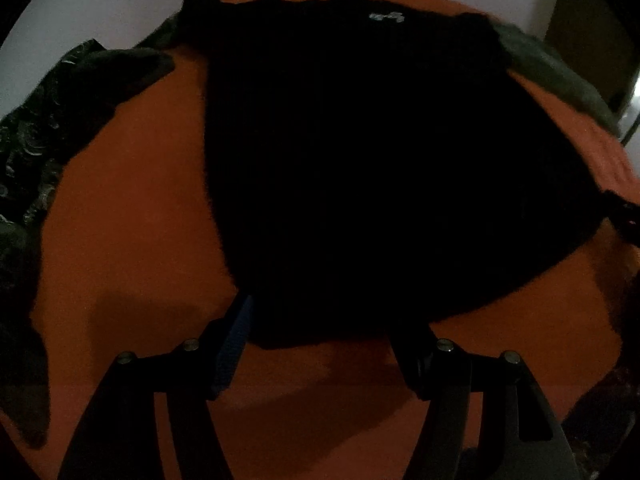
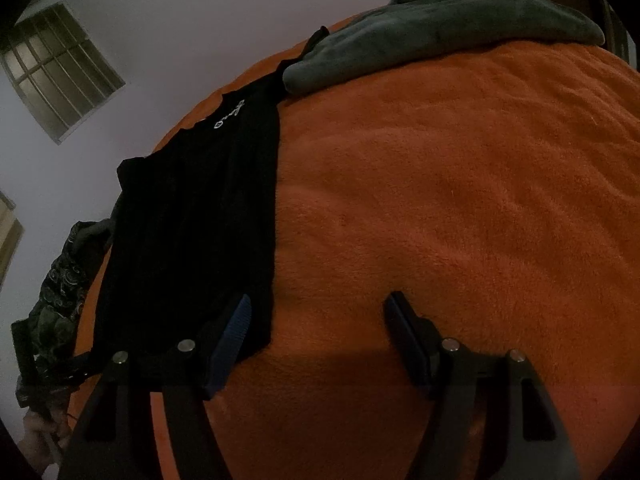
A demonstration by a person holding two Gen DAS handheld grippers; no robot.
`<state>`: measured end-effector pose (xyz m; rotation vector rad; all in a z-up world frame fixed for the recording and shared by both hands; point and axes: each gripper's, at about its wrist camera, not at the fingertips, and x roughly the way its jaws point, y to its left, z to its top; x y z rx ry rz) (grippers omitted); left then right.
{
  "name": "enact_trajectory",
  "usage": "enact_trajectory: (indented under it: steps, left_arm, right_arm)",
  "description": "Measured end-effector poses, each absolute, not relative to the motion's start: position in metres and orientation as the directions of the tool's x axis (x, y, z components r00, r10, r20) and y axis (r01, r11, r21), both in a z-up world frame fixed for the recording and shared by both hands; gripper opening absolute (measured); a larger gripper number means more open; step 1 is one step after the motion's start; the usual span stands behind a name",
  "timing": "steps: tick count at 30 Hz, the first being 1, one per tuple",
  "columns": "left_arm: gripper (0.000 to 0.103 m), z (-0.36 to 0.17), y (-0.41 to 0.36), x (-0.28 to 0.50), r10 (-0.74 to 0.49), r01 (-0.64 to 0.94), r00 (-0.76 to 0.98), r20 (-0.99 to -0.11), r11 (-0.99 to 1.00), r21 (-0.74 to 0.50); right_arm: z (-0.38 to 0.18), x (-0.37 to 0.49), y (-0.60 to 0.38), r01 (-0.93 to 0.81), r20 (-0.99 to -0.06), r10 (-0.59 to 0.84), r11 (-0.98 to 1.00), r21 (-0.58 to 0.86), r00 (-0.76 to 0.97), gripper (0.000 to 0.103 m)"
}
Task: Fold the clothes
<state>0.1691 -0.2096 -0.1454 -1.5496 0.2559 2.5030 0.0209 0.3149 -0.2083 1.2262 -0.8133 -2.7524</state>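
A black shirt (image 1: 360, 160) lies spread flat on an orange blanket (image 1: 132, 208), collar at the far end with a small white logo (image 1: 386, 17). My left gripper (image 1: 324, 320) is open over the near hem, which lies between its fingers; the pads do not press it. In the right wrist view the same shirt (image 2: 192, 232) lies on the left. My right gripper (image 2: 319, 300) stands open at its near right corner, the blue-padded finger (image 2: 232, 332) over the cloth and the other finger over bare blanket (image 2: 460, 200).
A grey garment (image 2: 440, 28) lies at the blanket's far right end. A dark patterned garment (image 1: 32, 152) is heaped along the left edge. A pale wall with a barred window (image 2: 60, 72) stands behind. A hand (image 2: 36, 428) shows at the lower left.
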Motion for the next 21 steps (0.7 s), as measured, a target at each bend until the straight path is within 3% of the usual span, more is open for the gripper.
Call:
enact_trajectory:
  steps: [8, 11, 14, 17, 21]
  left_arm:
    - [0.067, -0.144, -0.214, 0.179, 0.071, -0.252, -0.424, -0.903, -0.967, 0.042]
    - [0.067, -0.145, -0.207, 0.176, 0.023, -0.239, -0.435, -0.900, -0.967, 0.091]
    - [0.067, -0.131, -0.218, 0.175, -0.045, -0.116, -0.501, -0.865, -0.986, 0.118]
    - [0.067, -0.110, -0.258, 0.183, -0.070, 0.077, -0.568, -0.820, -0.997, 0.032]
    - [0.067, -0.113, -0.309, 0.182, -0.071, 0.231, -0.519, -0.852, -0.971, -0.059]
  right_arm:
    - [-0.210, 0.025, 0.317, -0.189, -0.684, -0.235, -0.855, 0.484, -0.690, 0.069]
    - [-0.211, 0.024, 0.318, -0.188, -0.683, -0.239, -0.852, 0.489, -0.690, 0.069]
    - [-0.211, 0.024, 0.319, -0.187, -0.679, -0.245, -0.848, 0.497, -0.692, 0.069]
    - [-0.211, 0.024, 0.320, -0.186, -0.675, -0.252, -0.843, 0.505, -0.693, 0.069]
    - [-0.212, 0.024, 0.320, -0.185, -0.672, -0.259, -0.838, 0.514, -0.694, 0.069]
